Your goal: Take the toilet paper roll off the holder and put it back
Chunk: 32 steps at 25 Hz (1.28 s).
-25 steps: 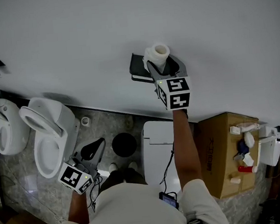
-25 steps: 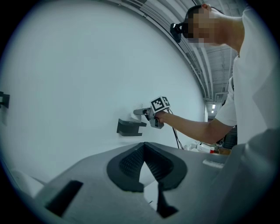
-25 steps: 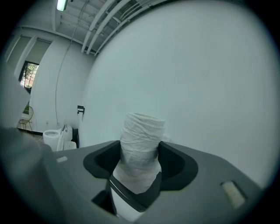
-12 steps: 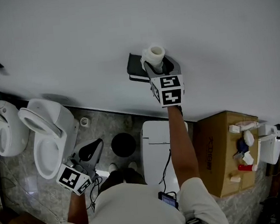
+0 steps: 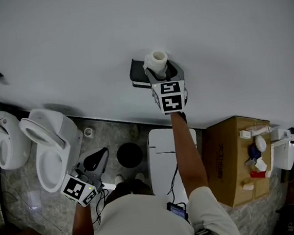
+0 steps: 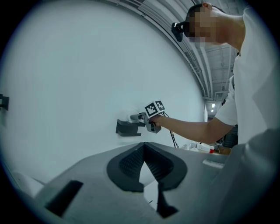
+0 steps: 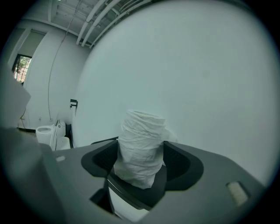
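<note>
Well, the thing to notice is the right gripper (image 7: 141, 152): its jaws have just been opening, and they now stand as wide apart as I would expect them to go. The toilet paper roll (image 5: 157, 59) is upright between them, its rumpled white side rising above the dark ribbed pads (image 7: 101, 159). From the right gripper view I cannot see either pad biting into the paper, so at most they brush it and the grip looks let go. In the head view the roll is right over the dark holder (image 5: 139, 75) fixed to the white wall (image 5: 77, 33), in much the same spot as a second ago, so the change is in the jaws and not in the roll's place. To my mind that means the roll is being handed back to the holder and the putting-back part of the job is nearly done. What I cannot make out from here is whether the roll is properly seated on the holder or only resting on its edge. If it is only resting, it could tip when the gripper draws away, so a slow, straight pull back would be wise. The left gripper (image 6: 144, 146) hangs low by the person's side, well apart from the holder. Its jaws are pressed together at the tips with nothing in them.
</note>
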Motion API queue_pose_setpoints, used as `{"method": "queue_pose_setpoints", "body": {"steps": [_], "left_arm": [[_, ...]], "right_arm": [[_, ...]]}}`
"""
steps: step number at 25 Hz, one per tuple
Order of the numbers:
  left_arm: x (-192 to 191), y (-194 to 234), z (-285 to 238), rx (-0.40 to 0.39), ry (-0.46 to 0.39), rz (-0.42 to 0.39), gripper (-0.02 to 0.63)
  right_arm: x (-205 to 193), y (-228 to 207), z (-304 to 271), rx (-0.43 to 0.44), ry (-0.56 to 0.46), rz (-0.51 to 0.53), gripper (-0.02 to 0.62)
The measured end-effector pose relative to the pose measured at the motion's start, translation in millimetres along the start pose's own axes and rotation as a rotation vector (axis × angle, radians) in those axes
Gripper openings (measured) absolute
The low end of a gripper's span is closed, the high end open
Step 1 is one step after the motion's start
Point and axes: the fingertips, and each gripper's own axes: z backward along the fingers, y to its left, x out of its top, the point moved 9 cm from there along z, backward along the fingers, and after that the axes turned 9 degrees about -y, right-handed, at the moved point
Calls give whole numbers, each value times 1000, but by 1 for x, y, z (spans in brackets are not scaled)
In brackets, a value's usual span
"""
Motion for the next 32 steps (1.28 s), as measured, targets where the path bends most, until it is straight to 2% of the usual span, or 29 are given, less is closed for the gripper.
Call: {"method": "queue_pose_setpoints", "body": {"steps": [3, 5, 10, 15, 20, 23, 26, 32], "left_arm": [[1, 1, 4, 13, -6, -1, 5], [1, 1, 6, 20, -8, 0, 5], [5, 0, 9, 19, -25, 5, 5], [6, 2, 8, 5, -27, 3, 5], [6, 3, 4, -19, -30, 7, 5], [8, 2, 2, -40, -38, 5, 4], [14, 1, 4, -53, -54, -5, 5], [26, 3, 12, -42, -90, -6, 5]], "right_arm": [[0, 1, 3, -1, 6, -23, 359], [2, 0, 10, -16, 7, -30, 360], [21, 1, 56, -50, -96, -102, 307], [37, 20, 117, -15, -193, -124, 273], [49, 36, 163, 25, -217, -107, 243], [57, 46, 186, 57, -264, -98, 183], [61, 58, 205, 62, -300, -93, 91], [56, 71, 229, 86, -272, -105, 57]]}}
